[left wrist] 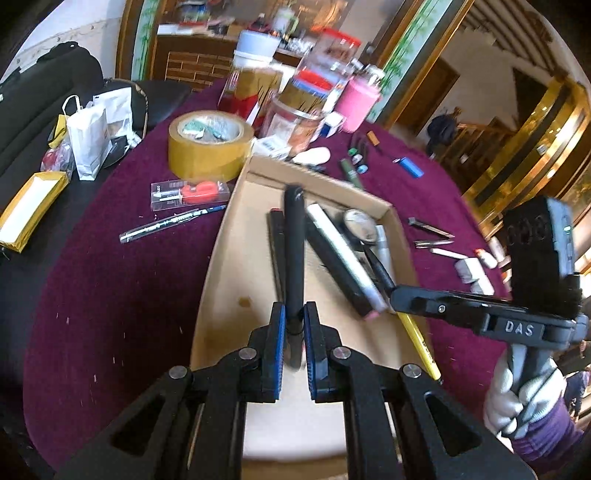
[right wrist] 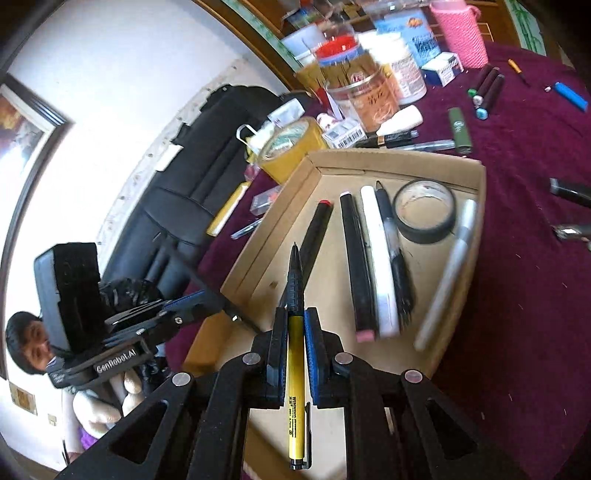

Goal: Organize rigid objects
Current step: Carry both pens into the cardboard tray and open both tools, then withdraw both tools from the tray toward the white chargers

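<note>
My left gripper is shut on a black marker and holds it over the cardboard tray. My right gripper is shut on a yellow and black pen, also over the tray. The right gripper shows in the left wrist view at the tray's right side. The left gripper shows in the right wrist view at the tray's near left edge. In the tray lie a black marker with a red cap, a black bar, a white bar, a roll of black tape and a silver pen.
On the purple cloth: a roll of yellow tape, a clear case with a red thing, a pen, a blue lighter, a green stick, nail clippers. Jars and a pink cup stand behind.
</note>
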Demonstrator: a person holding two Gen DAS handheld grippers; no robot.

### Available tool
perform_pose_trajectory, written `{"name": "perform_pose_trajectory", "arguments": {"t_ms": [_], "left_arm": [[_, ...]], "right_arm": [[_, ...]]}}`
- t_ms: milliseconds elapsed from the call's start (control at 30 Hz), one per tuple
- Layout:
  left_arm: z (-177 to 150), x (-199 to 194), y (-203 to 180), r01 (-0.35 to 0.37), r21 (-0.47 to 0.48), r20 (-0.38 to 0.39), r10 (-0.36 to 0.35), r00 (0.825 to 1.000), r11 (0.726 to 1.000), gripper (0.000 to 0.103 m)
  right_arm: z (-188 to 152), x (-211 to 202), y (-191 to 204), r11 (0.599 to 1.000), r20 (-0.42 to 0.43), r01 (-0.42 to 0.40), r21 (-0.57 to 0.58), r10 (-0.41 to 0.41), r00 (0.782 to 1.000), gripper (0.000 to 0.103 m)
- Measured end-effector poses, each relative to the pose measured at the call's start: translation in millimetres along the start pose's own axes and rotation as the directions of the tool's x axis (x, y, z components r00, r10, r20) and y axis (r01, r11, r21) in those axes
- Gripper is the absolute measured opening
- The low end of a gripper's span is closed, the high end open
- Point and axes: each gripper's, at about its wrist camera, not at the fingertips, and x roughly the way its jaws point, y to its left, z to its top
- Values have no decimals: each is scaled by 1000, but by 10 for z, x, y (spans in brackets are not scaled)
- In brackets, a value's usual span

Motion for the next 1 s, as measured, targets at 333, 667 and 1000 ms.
{"name": "perform_pose_trajectory", "arguments": {"t_ms": [333,667,1000], "left_arm": [[333,528,37,-58,-21,-70,56,996,998,9],[350,343,-36,-71,-47,16,71,997,996,65],[80,-96,-628,-47,4,106,46,993,999,77]], "right_arm": [[399,534,-126,996,-30,88,26,-87,996,11],[514,584,-211,991,-8,132,35,-132,991,38],[211,-469,-258,980,209,195,-46,-181,961,81]]}}
